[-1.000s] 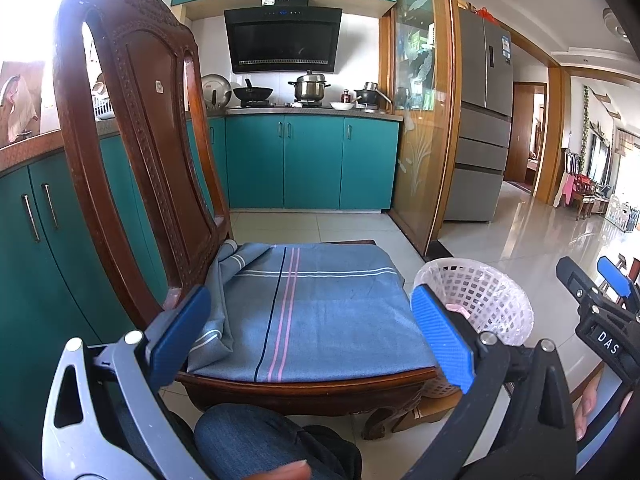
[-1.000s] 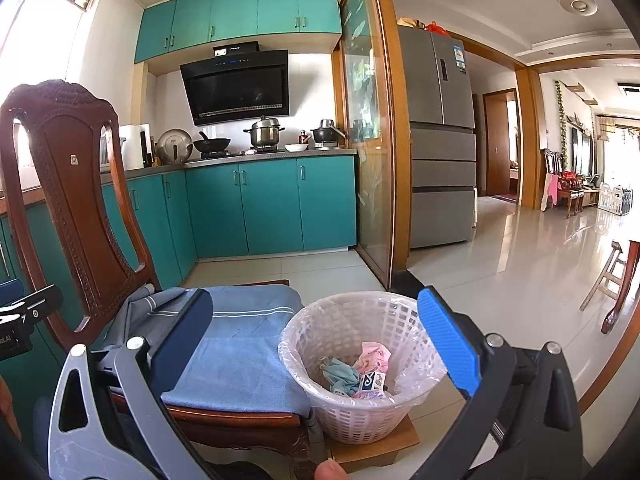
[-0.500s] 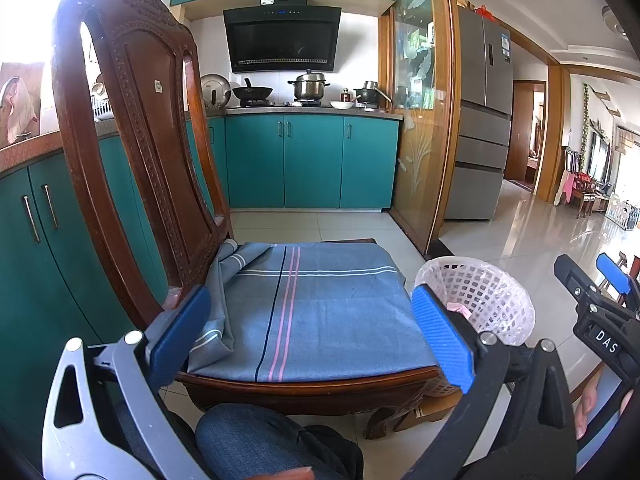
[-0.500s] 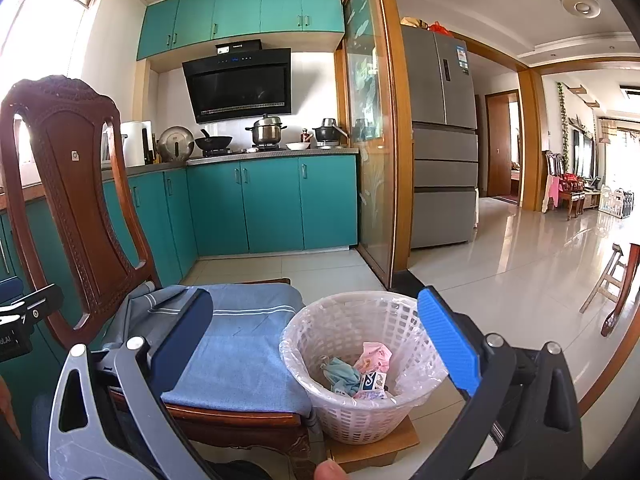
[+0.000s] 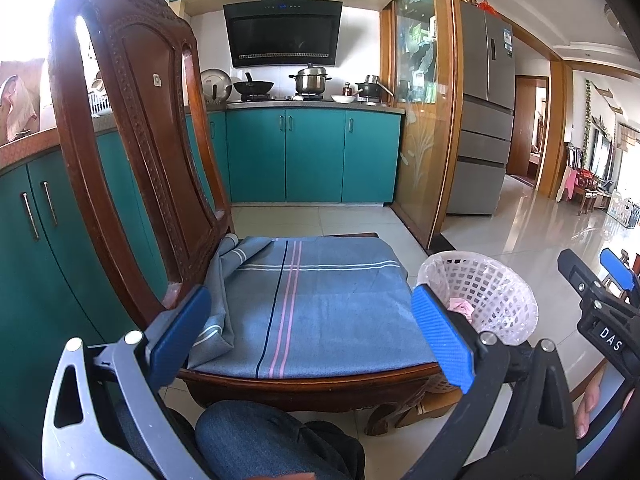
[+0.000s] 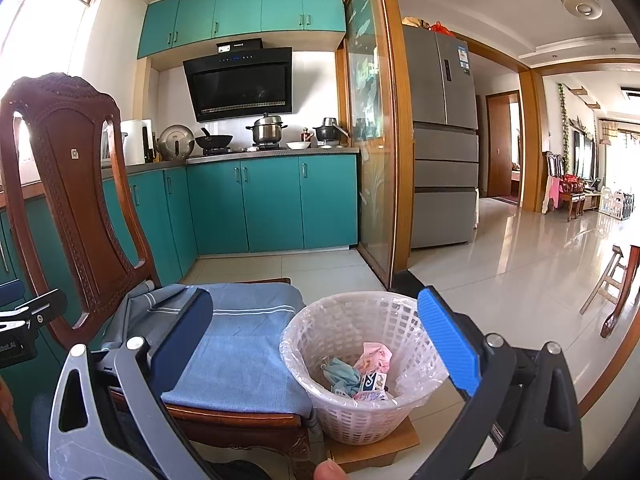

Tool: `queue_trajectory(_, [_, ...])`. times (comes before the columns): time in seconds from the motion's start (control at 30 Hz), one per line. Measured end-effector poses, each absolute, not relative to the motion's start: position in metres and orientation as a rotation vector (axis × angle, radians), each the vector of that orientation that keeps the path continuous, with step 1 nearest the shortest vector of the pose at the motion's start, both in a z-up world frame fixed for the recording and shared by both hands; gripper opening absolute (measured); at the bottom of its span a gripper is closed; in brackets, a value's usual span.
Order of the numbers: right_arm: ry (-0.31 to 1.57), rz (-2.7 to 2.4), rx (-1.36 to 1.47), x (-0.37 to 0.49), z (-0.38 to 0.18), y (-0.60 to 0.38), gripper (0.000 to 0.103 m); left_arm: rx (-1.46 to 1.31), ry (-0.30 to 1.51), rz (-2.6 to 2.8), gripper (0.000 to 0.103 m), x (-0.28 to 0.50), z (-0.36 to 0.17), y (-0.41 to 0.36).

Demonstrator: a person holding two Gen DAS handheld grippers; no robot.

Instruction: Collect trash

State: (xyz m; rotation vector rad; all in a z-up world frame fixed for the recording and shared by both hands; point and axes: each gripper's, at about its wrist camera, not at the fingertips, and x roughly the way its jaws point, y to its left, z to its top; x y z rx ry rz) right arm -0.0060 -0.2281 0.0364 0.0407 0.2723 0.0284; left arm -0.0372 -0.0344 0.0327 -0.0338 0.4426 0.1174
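A white mesh wastebasket (image 6: 340, 328) lined with clear plastic stands on a low wooden board beside the chair; the basket (image 5: 488, 292) also shows at the right of the left wrist view. Inside lie pink, blue-grey and printed wrappers (image 6: 362, 374). My right gripper (image 6: 316, 336) hangs open above the basket's near side, with nothing between its blue pads. My left gripper (image 5: 310, 332) is open over the blue striped cloth (image 5: 316, 300) on the chair seat, also holding nothing. No loose trash shows on the cloth.
The carved wooden chair (image 5: 132, 128) has its tall back on the left. Teal cabinets (image 5: 312, 156) line the left and far walls. A glass partition (image 6: 372, 152) and a grey fridge (image 6: 444, 140) stand further back. A person's knee (image 5: 256, 436) is below the seat.
Both views have shifted only slightly, as if the grippers drifted a little. The grippers stay open and the trash in the basket has not moved.
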Motion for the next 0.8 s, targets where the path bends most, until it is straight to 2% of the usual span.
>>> queue_trajectory(0.8, [0.339, 0.042, 0.039, 0.014, 0.021, -0.226, 0.100, -0.043, 0.513, 0.119, 0.100, -0.021, 0.017, -0.028])
